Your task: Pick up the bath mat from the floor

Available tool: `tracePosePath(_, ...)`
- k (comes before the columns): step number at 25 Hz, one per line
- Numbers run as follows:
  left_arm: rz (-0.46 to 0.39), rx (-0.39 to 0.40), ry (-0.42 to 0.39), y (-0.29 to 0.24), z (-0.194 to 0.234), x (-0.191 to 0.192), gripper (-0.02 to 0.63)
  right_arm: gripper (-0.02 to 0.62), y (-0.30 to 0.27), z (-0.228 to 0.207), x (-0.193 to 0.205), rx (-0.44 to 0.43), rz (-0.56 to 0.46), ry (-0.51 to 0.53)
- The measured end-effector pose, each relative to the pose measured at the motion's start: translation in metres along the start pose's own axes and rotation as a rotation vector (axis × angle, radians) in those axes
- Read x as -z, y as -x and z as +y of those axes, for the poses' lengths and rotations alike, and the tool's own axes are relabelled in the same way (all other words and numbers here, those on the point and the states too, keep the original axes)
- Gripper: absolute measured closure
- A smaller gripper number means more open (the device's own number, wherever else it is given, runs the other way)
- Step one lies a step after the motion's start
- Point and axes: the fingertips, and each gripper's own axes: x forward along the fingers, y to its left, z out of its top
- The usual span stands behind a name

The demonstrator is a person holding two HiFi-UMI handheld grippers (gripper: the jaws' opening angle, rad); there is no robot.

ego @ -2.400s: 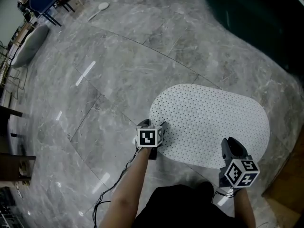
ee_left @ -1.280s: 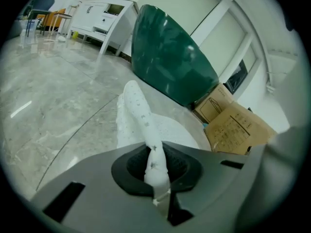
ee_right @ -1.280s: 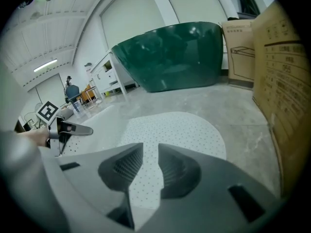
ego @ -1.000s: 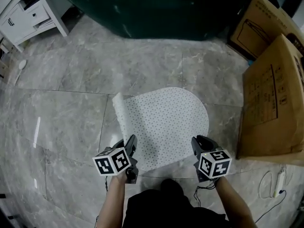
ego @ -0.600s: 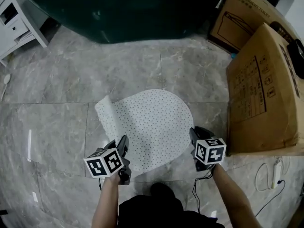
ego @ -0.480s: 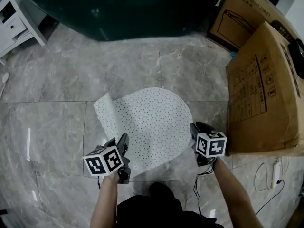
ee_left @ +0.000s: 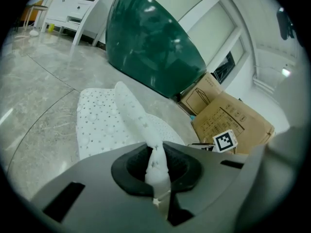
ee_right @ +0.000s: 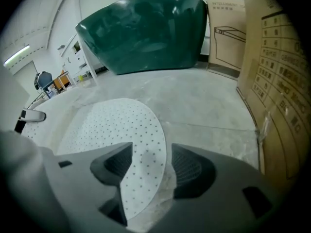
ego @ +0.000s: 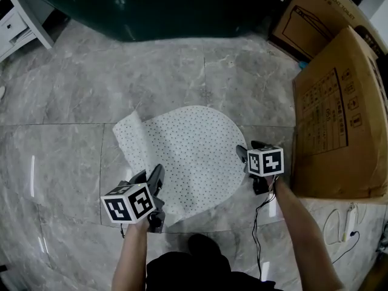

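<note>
Open grey marble floor [ego: 73, 96] spreads in front of the dark green tub [ego: 170, 8], hemmed on the right-gripper side by cardboard boxes [ego: 339, 120]. The bath mat [ego: 194, 150], white, oval and dotted with small holes, lies on the floor before the tub, its left edge lifted and curled. Its own view shows the left gripper [ee_left: 155, 165] pinching that raised edge. The right gripper view shows the right gripper [ee_right: 146, 165] with jaws opening astride the flat right edge, pads clear.

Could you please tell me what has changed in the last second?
The right gripper slid forward along the right edge of the mat and its jaws are opening, that edge between them unpressed. The left gripper stays shut on the raised left edge; the rest lies flat.
</note>
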Motion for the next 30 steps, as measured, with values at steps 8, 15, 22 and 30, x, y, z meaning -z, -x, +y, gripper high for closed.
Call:
tracePosePath(8,-0.004,0.007,0.032,-0.001,0.011,0.003,0.583,0.272,-0.027,-0.003,0.013,-0.019,0.096,0.014)
tracePosePath(15,-0.012,0.006,0.043,0.009,0.019,0.004,0.583,0.272,-0.030,0.004,0.015,-0.005,0.122,0.049)
tracePosePath(22,-0.016,0.003,0.046,0.025,0.027,0.008,0.583,0.272,-0.029,0.026,0.019,-0.032,0.120,0.044)
tracePosePath(30,-0.038,-0.031,0.075,0.047,0.043,0.014,0.583,0.305,-0.019,0.109,0.032,-0.242,0.166,0.158)
